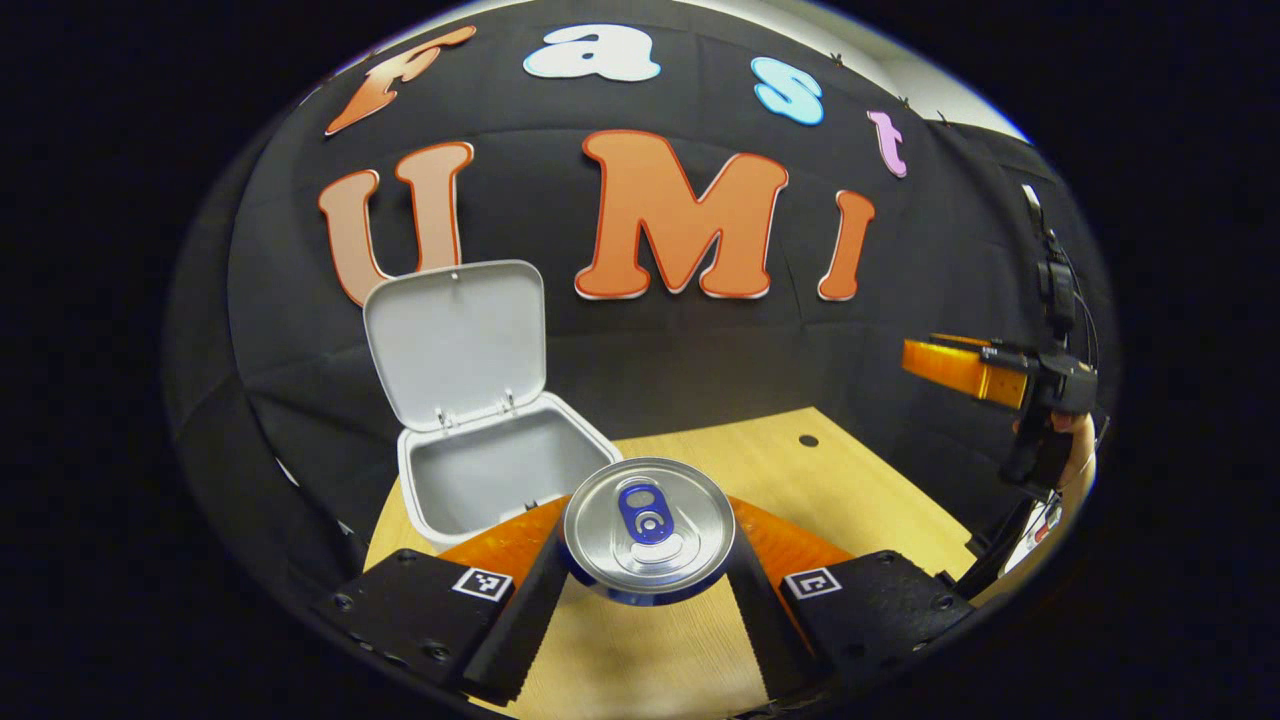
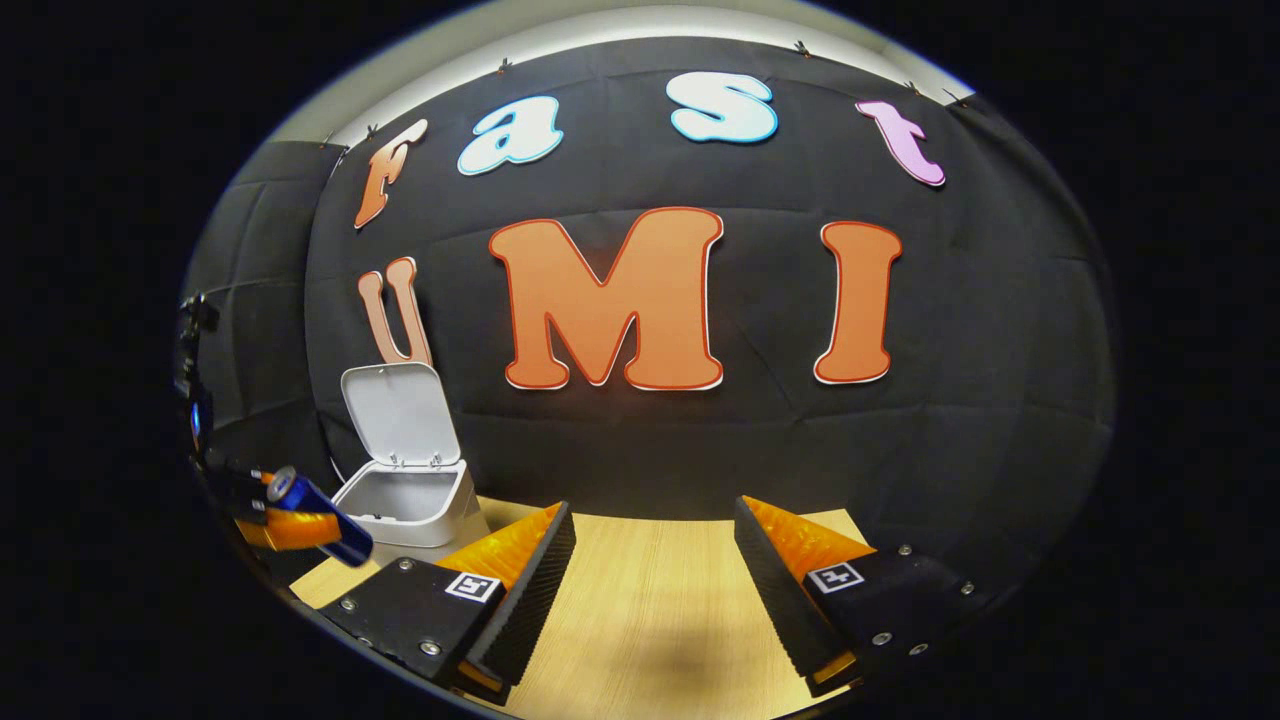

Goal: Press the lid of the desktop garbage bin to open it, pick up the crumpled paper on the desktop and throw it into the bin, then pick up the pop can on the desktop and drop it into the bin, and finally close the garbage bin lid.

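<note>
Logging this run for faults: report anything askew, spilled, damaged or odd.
Nothing stands out. The bin sits upright on the table with its lid raised. The left hand-held gripper grips an undented pop can near the bin; the right hand-held gripper is open.

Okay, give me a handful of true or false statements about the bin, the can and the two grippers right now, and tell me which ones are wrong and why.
1. The garbage bin has its lid standing open. True.
2. The pop can stands on the table. False: it is held between the fingers of the left gripper, lifted and tilted.
3. The right gripper holds the crumpled paper. False: it is open with nothing between its fingers.
4. The can's pull tab is unopened. True.
5. The bin stands near the booth's wall. True.
</note>
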The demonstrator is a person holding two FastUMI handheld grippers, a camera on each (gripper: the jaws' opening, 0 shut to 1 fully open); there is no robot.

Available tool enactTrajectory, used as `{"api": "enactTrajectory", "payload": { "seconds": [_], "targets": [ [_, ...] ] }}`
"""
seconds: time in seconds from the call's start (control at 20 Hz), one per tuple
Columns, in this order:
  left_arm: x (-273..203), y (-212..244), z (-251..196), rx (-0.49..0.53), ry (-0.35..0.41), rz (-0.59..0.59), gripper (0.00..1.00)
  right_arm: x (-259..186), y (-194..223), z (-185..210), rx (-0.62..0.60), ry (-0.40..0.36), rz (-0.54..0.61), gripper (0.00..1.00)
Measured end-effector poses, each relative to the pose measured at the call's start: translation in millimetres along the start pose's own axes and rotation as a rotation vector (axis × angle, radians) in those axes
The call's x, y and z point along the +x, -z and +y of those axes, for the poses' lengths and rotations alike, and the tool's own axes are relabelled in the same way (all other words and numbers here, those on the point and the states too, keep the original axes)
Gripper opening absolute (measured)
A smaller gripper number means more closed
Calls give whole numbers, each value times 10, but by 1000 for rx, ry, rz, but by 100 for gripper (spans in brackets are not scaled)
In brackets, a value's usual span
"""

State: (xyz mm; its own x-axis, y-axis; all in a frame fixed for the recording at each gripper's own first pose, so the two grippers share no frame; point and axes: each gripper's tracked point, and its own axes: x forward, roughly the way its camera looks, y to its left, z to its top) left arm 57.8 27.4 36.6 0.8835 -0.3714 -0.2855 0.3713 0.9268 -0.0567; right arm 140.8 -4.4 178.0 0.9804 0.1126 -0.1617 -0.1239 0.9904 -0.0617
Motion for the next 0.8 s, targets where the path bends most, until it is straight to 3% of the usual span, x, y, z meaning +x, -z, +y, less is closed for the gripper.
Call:
{"api": "enactTrajectory", "payload": {
  "seconds": [0.05,0.15,0.35,0.4,0.65,0.7,0.8],
  "targets": [
    [19,-127,122,-5,-21,-18,83,-6,-12,-32,0,6,-1,95],
    [71,-366,404,8,-82,-51,83,-30,-12,-90,5,20,-3,100],
    [268,-748,867,7,-153,-141,82,-45,33,-211,6,56,6,100],
    [350,-750,956,11,-167,-146,82,-48,61,-236,9,62,13,95],
    [834,-628,1205,-36,-192,-131,82,-49,206,-293,4,85,51,96],
    [925,-545,1231,-57,-187,-112,82,-89,226,-295,4,88,58,100],
    [1058,-368,1310,-83,-197,-79,83,-122,263,-298,1,95,67,96]
  ]
}}
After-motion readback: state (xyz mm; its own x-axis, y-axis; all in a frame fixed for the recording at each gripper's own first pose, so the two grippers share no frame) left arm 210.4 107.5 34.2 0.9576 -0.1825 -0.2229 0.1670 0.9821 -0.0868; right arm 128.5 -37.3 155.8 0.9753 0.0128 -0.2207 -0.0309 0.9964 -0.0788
